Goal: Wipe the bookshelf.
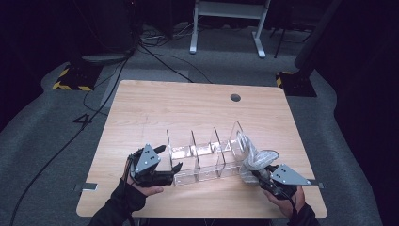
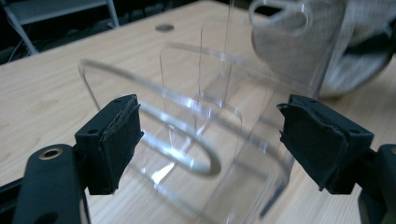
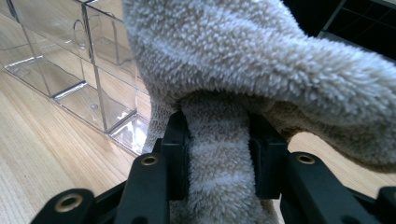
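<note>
1. High view: fixed above the near edge, looking forward and down over the whole wooden table point(image 1: 197, 101) to the floor beyond
2. Left gripper view: low and close, facing the clear divider rack point(image 2: 196, 135)
3. Right gripper view: pressed close to the fuzzy beige cloth point(image 3: 243, 60)
4. All three views share rack and cloth

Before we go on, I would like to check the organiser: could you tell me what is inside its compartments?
The clear acrylic organiser shows bare compartments on the left and in the middle. At its right end the beige fuzzy sock, clamped by the right gripper, covers the last divider, so that compartment's contents cannot be judged.
</note>
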A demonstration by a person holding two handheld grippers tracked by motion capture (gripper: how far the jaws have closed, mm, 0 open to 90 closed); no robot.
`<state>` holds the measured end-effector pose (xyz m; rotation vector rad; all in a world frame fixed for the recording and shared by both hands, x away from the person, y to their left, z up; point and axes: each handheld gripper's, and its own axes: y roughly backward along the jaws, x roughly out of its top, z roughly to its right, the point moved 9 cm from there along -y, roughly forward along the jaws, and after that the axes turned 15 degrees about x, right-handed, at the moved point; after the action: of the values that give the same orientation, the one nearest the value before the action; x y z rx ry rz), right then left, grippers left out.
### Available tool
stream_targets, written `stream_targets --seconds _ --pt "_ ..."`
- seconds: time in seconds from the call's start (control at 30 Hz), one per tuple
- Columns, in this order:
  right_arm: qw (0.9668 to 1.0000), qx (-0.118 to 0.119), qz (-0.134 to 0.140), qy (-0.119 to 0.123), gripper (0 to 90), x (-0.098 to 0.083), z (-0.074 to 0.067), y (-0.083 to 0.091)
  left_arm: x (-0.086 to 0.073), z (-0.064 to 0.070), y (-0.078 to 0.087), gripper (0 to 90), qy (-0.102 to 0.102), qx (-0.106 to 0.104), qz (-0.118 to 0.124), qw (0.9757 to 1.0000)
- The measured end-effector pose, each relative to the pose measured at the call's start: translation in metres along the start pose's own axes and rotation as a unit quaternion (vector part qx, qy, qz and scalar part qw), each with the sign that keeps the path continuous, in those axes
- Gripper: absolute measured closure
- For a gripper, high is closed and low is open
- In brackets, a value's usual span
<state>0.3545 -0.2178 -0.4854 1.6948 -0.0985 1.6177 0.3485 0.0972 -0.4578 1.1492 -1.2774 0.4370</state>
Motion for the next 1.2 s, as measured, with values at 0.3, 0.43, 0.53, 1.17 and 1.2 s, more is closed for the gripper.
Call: stream_targets --seconds 0.3,0.43,0.53,1.17,1.2 --pt "0.9999 -0.002 -0.010 -0.001 63.9 -0.001 0.003 -0.004 -0.013 -0.007 0.015 17.8 -0.017 -0.034 0.011 0.9992" --pt "0.9999 0.000 -0.011 -0.001 63.7 -0.002 0.003 -0.004 -0.031 0.000 0.012 17.7 -0.049 -0.043 -0.024 0.9976" --pt "0.9999 0.000 -0.012 -0.002 63.3 -0.002 0.003 -0.004 -0.049 0.009 0.002 16.9 -0.069 -0.056 -0.058 0.9943" --pt "0.9997 -0.002 -0.023 0.013 64.1 0.007 -0.004 -0.008 -0.070 0.012 -0.049 16.0 -0.066 -0.059 -0.117 0.9891" --pt "0.9997 -0.002 -0.023 0.013 64.1 0.007 -0.004 -0.008 -0.070 0.012 -0.049 16.6 -0.066 -0.059 -0.117 0.9891"
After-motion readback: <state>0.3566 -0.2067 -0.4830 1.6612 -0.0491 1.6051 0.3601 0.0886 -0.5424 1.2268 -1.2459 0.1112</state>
